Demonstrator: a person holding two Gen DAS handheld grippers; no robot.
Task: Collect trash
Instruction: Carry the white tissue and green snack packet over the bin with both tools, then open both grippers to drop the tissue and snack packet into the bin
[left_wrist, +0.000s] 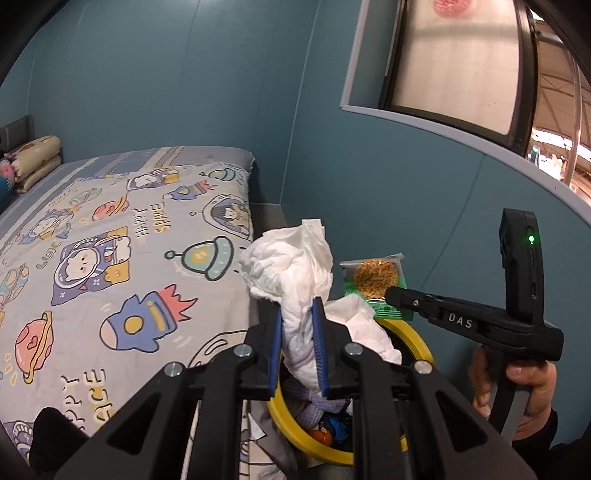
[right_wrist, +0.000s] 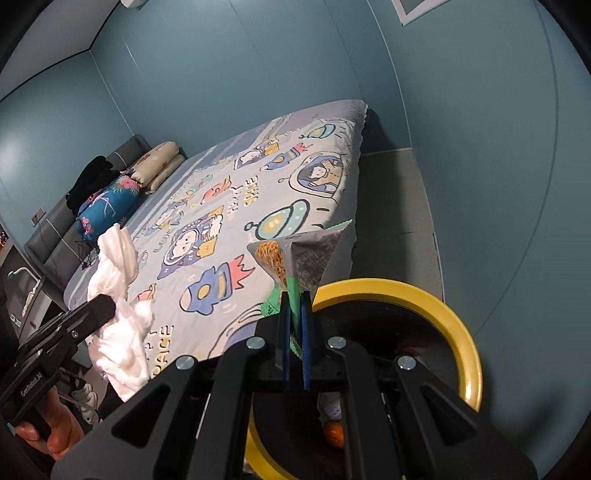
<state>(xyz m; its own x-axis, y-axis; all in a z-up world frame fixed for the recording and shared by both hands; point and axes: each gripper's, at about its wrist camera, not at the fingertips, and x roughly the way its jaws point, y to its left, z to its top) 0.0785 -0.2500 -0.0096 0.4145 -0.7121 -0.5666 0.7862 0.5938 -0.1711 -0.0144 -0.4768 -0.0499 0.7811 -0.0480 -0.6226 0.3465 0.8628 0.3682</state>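
My left gripper (left_wrist: 298, 314) is shut on a crumpled white tissue (left_wrist: 295, 266) and holds it above the yellow-rimmed trash bin (left_wrist: 417, 339). My right gripper (right_wrist: 295, 299) is shut on a green snack packet (right_wrist: 291, 254) showing noodles, held over the bin's rim (right_wrist: 424, 291). The right gripper with the packet (left_wrist: 373, 284) also shows in the left wrist view, beyond the tissue. The left gripper with the tissue (right_wrist: 118, 288) shows at the left of the right wrist view. The bin holds an orange object (right_wrist: 334, 434) and other rubbish.
A bed with a space-cartoon sheet (left_wrist: 122, 258) lies left of the bin, with pillows (right_wrist: 155, 166) at its head. Blue walls stand behind, with a window (left_wrist: 454, 59) upper right. Grey floor (right_wrist: 391, 206) runs between bed and wall.
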